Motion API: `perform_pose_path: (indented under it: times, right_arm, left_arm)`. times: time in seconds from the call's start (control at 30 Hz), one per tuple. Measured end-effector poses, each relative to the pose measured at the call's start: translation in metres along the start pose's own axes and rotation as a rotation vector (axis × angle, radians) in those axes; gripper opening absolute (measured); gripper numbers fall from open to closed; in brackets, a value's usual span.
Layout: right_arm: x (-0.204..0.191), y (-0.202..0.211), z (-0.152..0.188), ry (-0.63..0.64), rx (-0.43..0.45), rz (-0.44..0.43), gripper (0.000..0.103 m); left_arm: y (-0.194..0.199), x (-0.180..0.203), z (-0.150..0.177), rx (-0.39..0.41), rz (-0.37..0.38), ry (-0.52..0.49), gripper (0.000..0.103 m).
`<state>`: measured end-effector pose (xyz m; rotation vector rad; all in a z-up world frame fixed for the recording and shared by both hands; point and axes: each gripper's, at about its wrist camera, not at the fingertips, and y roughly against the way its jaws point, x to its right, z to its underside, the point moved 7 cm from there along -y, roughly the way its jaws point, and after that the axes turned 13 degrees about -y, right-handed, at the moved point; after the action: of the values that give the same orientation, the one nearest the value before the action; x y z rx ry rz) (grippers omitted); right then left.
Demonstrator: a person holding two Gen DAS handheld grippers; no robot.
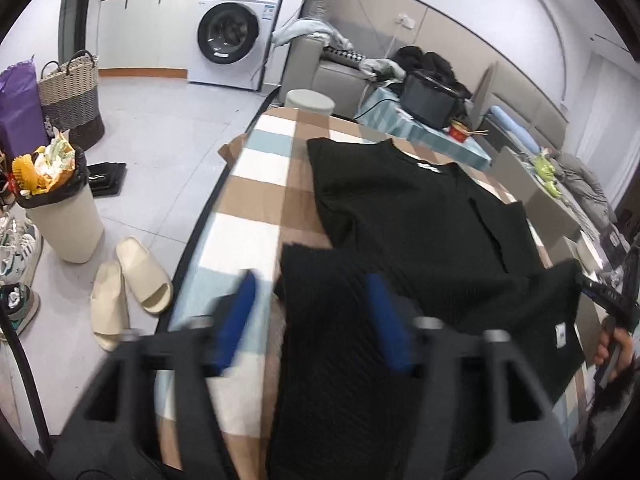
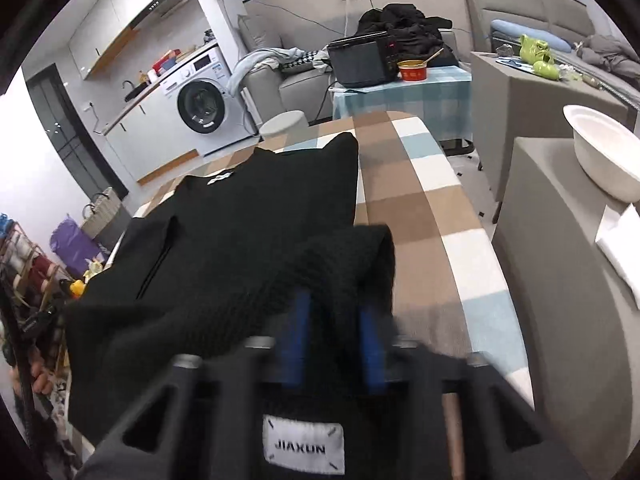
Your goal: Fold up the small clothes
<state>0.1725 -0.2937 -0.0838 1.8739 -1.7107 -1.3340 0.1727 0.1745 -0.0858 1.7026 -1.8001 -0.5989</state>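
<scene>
Blue-padded left gripper [image 1: 312,320] hangs with jaws apart, its right pad over a folded hem of the black ribbed knit garment [image 1: 420,220], gripping nothing. Nearby, the right gripper [image 2: 334,340] also stands parted, black knit bunched between its pads, unpinched. Farther off, the garment lies spread on the brown, white and blue checked tablecloth [image 1: 256,184].
</scene>
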Motion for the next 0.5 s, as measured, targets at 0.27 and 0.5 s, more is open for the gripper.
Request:
perform_pose_path:
  times: [0.27, 0.5]
  right_arm:
    - [0.018, 0.003, 0.007, -0.061, -0.026, -0.045, 0.06]
    - [0.014, -0.016, 0.024, -0.009, -0.069, -0.04, 0.038]
  left_arm:
    - [-0.013, 0.024, 0.019, -0.046, 0.055, -0.066, 0.007]
    - [0.004, 0.02, -0.005, 0.043, 0.066, -0.031, 0.005]
